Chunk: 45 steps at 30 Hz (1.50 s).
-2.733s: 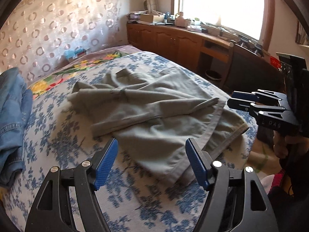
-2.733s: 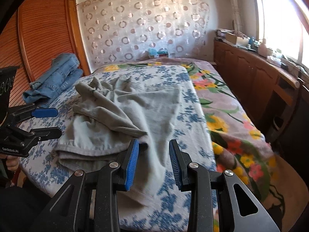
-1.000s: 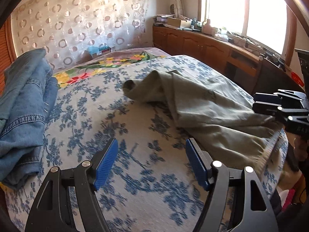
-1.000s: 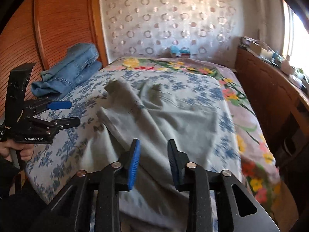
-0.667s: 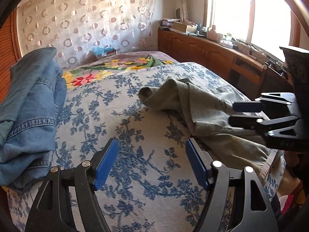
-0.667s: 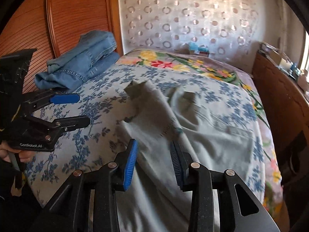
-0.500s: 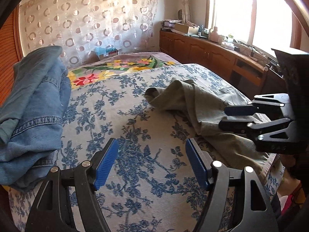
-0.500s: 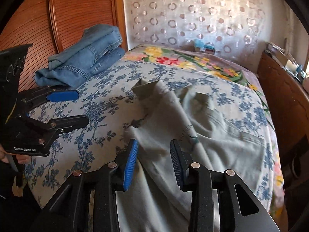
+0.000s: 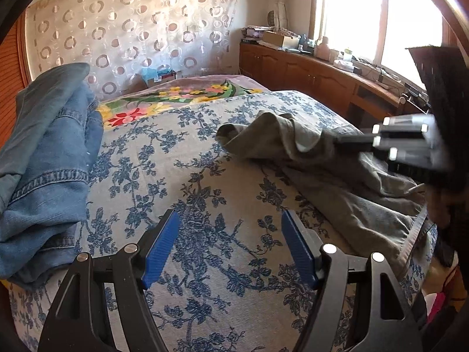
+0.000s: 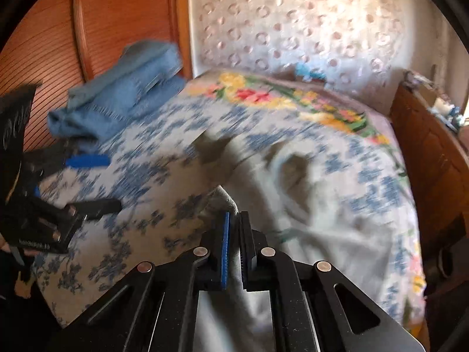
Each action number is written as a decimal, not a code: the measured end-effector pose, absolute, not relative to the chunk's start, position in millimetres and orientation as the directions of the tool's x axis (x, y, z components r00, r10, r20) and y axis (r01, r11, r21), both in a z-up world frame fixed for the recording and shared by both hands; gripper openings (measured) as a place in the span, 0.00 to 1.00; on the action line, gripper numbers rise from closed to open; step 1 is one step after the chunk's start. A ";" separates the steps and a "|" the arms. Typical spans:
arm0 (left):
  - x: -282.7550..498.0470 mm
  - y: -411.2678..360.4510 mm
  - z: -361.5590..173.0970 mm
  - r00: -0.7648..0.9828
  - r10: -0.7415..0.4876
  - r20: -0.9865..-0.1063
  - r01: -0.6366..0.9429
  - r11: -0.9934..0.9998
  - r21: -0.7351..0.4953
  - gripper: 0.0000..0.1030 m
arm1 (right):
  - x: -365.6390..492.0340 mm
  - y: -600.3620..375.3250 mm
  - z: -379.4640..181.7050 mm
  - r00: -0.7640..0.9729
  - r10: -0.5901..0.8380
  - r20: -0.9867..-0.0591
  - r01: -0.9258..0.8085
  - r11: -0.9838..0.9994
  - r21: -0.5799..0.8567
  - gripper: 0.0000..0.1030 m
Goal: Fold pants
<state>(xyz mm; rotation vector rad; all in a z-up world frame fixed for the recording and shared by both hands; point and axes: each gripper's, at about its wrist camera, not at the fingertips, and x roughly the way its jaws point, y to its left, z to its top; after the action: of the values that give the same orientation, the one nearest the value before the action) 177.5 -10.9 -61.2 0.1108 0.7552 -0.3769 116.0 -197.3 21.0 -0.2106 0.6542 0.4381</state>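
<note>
Grey-green pants [image 9: 331,173] lying crumpled on the right half of the bed [image 9: 187,176], over a blue-flowered spread, one bunched end reaching toward the middle, the hem side hanging at the near right edge. Same pants in the right wrist view [image 10: 307,199], blurred, spreading from the bed's middle down to the tongs.

Right tongs [image 10: 233,228] clamped on a fold of the pants: blue pads nearly together, a ridge of grey cloth pinched between them and rising just past the tips. Seen from the left wrist view [image 9: 346,142] as a dark, blurred bar reaching in from the right, tips buried in the cloth.

Left tongs [image 9: 230,243] standing wide, nothing between the pads, only flowered spread beneath; well apart from the pants. Also visible at the left of the right wrist view [image 10: 91,183], jaws apart, over the spread.

Jeans [image 9: 44,158] heaped at the bed's left side, against a wooden panel [image 10: 123,14]. Flowered blanket [image 9: 176,99] at the far end, patterned curtain [image 9: 132,26] behind. Cabinets [image 9: 307,73] along the window wall.
</note>
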 end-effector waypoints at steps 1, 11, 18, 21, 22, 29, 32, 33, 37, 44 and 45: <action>178.1 -13.7 -61.0 0.663 -0.295 -0.688 0.377 0.926 -0.034 0.71 | 116.8 -206.7 25.8 0.719 0.317 -0.618 -0.441 0.896 -0.052 0.06; 180.5 -36.4 -59.7 0.651 -0.310 -0.693 0.411 0.911 -0.022 0.71 | 145.3 -290.0 33.5 0.795 0.136 -0.591 -0.228 0.970 -0.084 0.05; 177.9 -46.0 -63.7 0.637 -0.315 -0.703 0.428 0.904 -0.018 0.71 | 154.2 -303.2 14.1 0.756 0.088 -0.649 -0.168 0.984 -0.061 0.10; 173.6 -51.7 -65.6 0.632 -0.322 -0.705 0.439 0.898 -0.017 0.71 | 143.9 -297.9 11.2 0.754 0.072 -0.653 -0.163 0.983 -0.079 0.23; 172.0 -53.3 -66.2 0.631 -0.324 -0.705 0.442 0.897 -0.018 0.71 | 139.1 -296.7 10.8 0.754 0.081 -0.652 -0.168 0.983 -0.073 0.26; 160.4 -61.0 -66.9 0.625 -0.341 -0.702 0.452 0.892 -0.030 0.71 | 82.4 -317.6 6.3 0.752 0.134 -0.645 -0.180 0.984 -0.006 0.38; 153.8 -65.0 -66.7 0.625 -0.344 -0.701 0.457 0.889 -0.030 0.71 | 56.2 -325.9 4.2 0.751 0.156 -0.642 -0.187 0.982 0.021 0.38; 151.4 -66.6 -67.2 0.624 -0.347 -0.700 0.459 0.888 -0.030 0.71 | 49.1 -327.8 3.1 0.749 0.163 -0.642 -0.187 0.982 0.031 0.38; 141.1 -73.1 -68.0 0.618 -0.349 -0.705 0.472 0.881 -0.022 0.71 | 22.9 -336.2 0.1 0.745 0.181 -0.642 -0.197 0.979 0.048 0.38; 125.6 -81.2 -68.9 0.602 -0.356 -0.715 0.491 0.871 -0.020 0.71 | -7.1 -344.2 -4.0 0.735 0.203 -0.646 -0.203 0.976 0.076 0.38; 122.6 -82.7 -69.3 0.599 -0.357 -0.716 0.496 0.868 -0.018 0.71 | -10.4 -346.8 -4.9 0.735 0.204 -0.647 -0.200 0.977 0.081 0.38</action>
<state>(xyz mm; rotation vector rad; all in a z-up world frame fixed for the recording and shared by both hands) 122.6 -82.7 -69.3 0.1911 0.7848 -0.4983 -10.4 -346.8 -4.9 0.0062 0.7112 0.2216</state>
